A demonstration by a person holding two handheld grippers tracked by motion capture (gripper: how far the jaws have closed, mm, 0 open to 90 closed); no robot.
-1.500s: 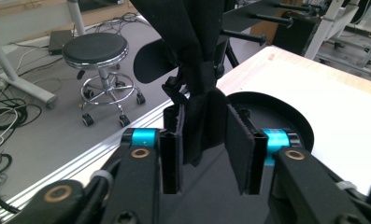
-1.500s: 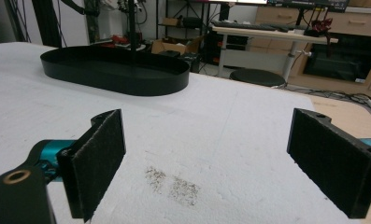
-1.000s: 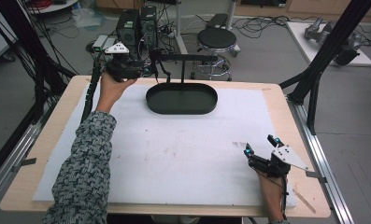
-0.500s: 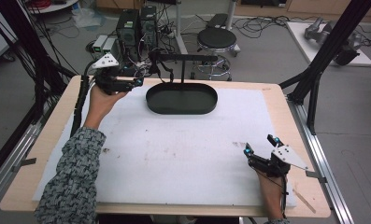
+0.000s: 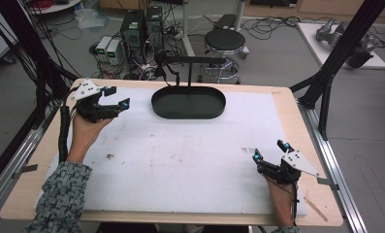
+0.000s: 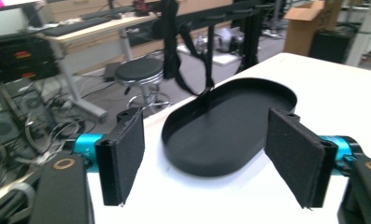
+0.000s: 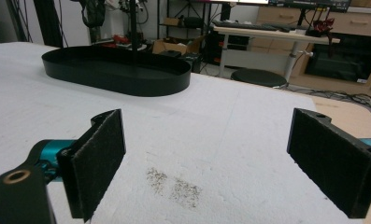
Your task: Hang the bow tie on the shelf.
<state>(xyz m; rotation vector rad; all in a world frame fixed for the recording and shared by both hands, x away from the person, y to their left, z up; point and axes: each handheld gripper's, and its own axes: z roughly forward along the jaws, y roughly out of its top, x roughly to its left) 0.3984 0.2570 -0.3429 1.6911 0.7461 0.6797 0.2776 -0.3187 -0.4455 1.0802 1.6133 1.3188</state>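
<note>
The counter (image 5: 296, 126) carries a white foam sheet (image 5: 190, 160) that stops short of the wooden edges, leaving a bare strip on every side. At the far middle of the sheet sits the black oval tray (image 5: 188, 103) — a thin post rises from it, with a strap hanging above. The left claw (image 5: 113, 98), at the far left just beside the tray's left end, points toward the tray, its 2 jaws spread wide and holding nothing. The right claw (image 5: 270, 151) rests at the near right — jaws wide apart, empty, well apart from the tray, open sheet between.
</note>
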